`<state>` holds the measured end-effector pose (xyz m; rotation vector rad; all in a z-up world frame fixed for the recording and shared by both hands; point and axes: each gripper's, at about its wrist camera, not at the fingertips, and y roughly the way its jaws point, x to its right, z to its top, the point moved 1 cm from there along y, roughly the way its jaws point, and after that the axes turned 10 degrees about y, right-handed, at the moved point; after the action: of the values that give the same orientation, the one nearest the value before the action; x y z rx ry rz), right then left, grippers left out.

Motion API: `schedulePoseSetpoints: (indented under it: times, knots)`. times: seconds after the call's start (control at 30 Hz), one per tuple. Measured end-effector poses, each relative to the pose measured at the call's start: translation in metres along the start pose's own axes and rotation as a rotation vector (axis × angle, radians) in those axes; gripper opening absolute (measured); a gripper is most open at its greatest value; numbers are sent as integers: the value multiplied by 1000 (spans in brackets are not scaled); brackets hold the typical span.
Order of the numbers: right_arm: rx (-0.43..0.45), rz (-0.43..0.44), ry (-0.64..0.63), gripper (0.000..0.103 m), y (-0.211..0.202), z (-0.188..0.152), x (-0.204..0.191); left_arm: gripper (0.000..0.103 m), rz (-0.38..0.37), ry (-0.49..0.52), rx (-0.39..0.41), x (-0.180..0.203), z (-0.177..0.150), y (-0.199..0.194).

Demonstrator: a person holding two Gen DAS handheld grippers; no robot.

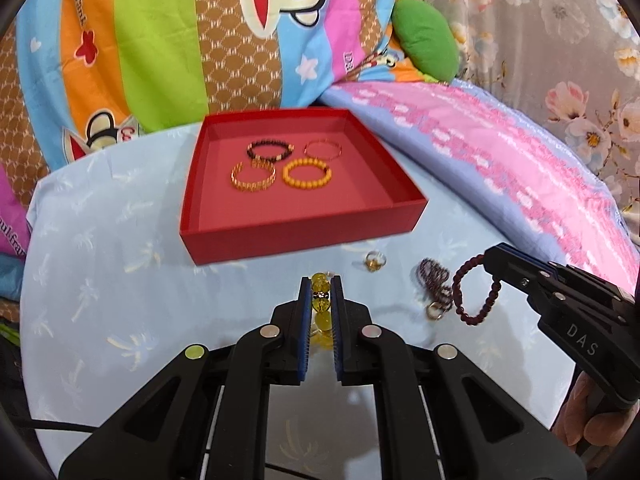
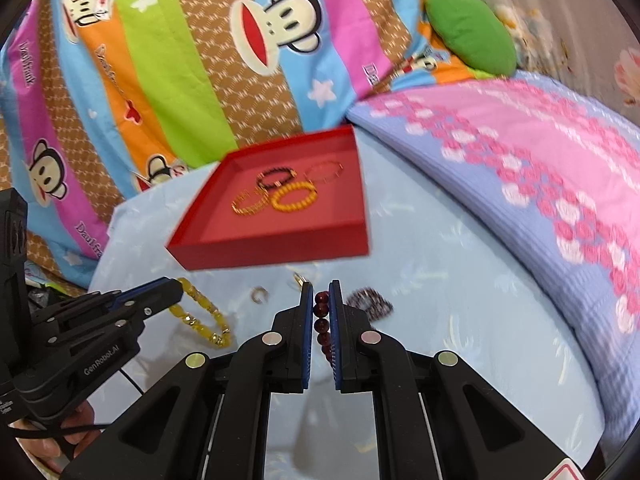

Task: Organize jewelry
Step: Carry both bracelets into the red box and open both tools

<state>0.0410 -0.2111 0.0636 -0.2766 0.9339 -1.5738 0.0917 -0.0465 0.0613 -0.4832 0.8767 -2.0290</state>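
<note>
Left gripper point(image 1: 321, 284): clamped on yellow bead bracelet point(image 1: 320, 300), held low over blue cloth point(image 1: 120, 280).
Right gripper point(image 2: 321, 292): closed on dark red bead bracelet point(image 2: 321, 322), before red tray point(image 2: 280, 246).

- Left gripper point(image 1: 321, 280): black plastic body, blue finger pads, round silver and yellowish discs, white "GenRobot.AI" lettering.
- Right gripper point(image 2: 321, 285): same black build, "DAS" marking, small screws.
- Bare skin at both handles.
</note>
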Motion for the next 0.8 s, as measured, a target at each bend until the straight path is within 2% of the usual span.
schedulePoseSetpoints:
  times: [0.27, 0.43, 0.6, 0.8]
  knots:
    - [55, 46, -48, 8, -2, 40, -30, 9, 9, 7, 63, -11, 37, -11]
    - [70, 63, -68, 8, 18, 68, -48, 9, 19, 0, 103, -26, 67, -7]
    - [43, 84, -62, 8, 49, 83, -60, 9, 16, -32, 107, -46, 90, 12]
    - [-23, 114, -39, 8, 96, 88, -68, 9, -12, -68, 71, -63, 95, 48]
